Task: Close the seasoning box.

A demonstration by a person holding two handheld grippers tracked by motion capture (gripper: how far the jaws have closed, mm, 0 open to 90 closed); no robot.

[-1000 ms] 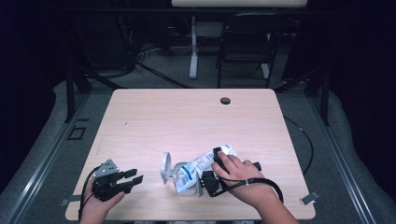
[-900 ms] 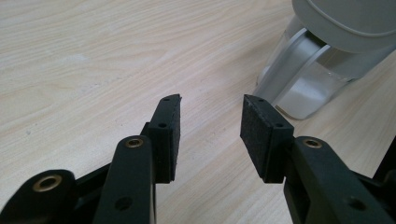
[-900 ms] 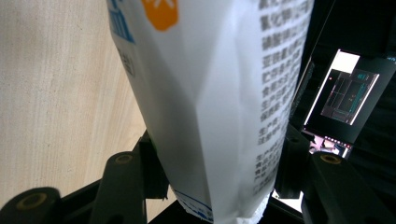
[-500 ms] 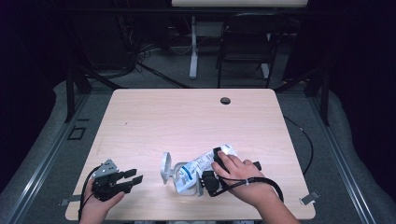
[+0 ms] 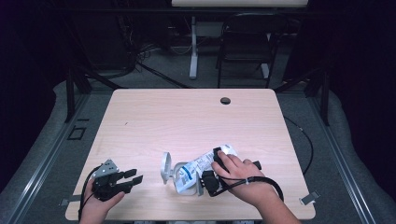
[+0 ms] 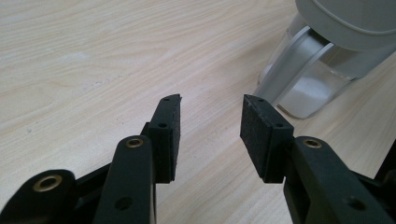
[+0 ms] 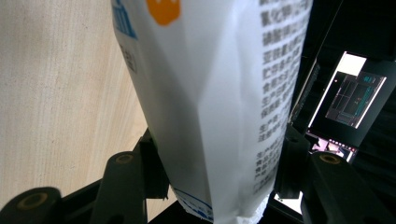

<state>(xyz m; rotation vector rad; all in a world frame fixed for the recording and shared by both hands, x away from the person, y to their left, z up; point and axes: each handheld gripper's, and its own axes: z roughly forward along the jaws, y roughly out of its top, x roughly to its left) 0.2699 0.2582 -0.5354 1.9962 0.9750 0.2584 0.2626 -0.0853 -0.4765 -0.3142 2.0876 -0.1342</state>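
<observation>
Scene: a person works two hand-held grippers over a pale wooden table (image 5: 187,116), forearms entering from the near edge.

Right gripper: the right gripper (image 7: 219,186) is clamped on a white bag (image 7: 210,93), its two black jaws pressing either side of the bag's lower part. In the high view the right gripper (image 5: 208,179) lies under the person's right hand (image 5: 236,170), near the front edge and right of centre.

Bag: the bag (image 5: 205,163) is white with blue printing, an orange mark and columns of dark text. It lies tilted across the table, one end toward the hand, the other over a jar.

Jar: a clear jar (image 5: 180,170) lies on its side just left of the bag, touching it, with a grey lid (image 5: 164,168) standing on edge at its left end. In the left gripper view the jar (image 6: 303,88) holds white powder, and the lid (image 6: 355,23) looms at top right.

Left gripper: the left gripper (image 5: 135,176) rests at the front left corner in the person's left hand (image 5: 98,203), jaws apart with nothing between them. Its pads (image 6: 170,135) point toward the jar, near it but not touching.

Cable: a black cable (image 5: 261,184) loops from the right gripper around the wrist.

Table hole: a dark round hole (image 5: 225,100) sits near the far edge.

Background: a chair (image 5: 245,51) stands beyond the table in the dark.
</observation>
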